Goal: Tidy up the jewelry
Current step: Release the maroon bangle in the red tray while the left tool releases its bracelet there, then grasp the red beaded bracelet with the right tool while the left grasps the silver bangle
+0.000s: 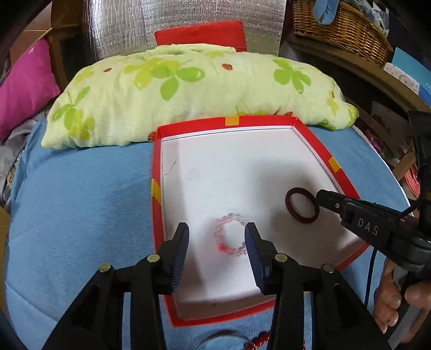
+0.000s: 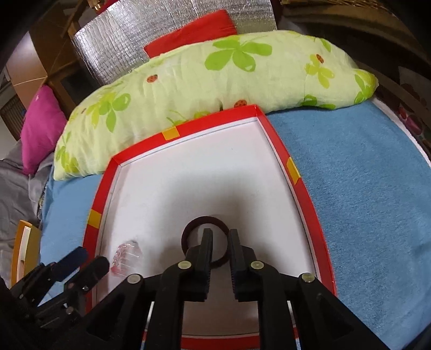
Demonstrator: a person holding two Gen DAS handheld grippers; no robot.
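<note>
A red-rimmed box lid (image 1: 157, 167) with a white floor lies on the blue cloth; it also shows in the right wrist view (image 2: 292, 172). A pink beaded bracelet (image 1: 219, 228) lies on its floor between my left gripper's (image 1: 216, 239) open fingers, untouched. In the right wrist view the bracelet (image 2: 126, 257) lies at the lid's left side. A dark maroon ring bracelet (image 1: 301, 206) rests on the floor at the right. My right gripper (image 2: 219, 239) stands over it (image 2: 204, 220), fingers slightly apart, straddling its near rim. From the left wrist view the right gripper (image 1: 320, 199) touches the ring's edge.
A green floral pillow (image 1: 188, 88) lies just behind the lid. A red cushion (image 1: 199, 35) and a magenta cushion (image 1: 24, 86) are farther back. A wicker basket (image 1: 336, 24) stands at the back right. Red beads (image 1: 261, 339) lie on the cloth in front of the lid.
</note>
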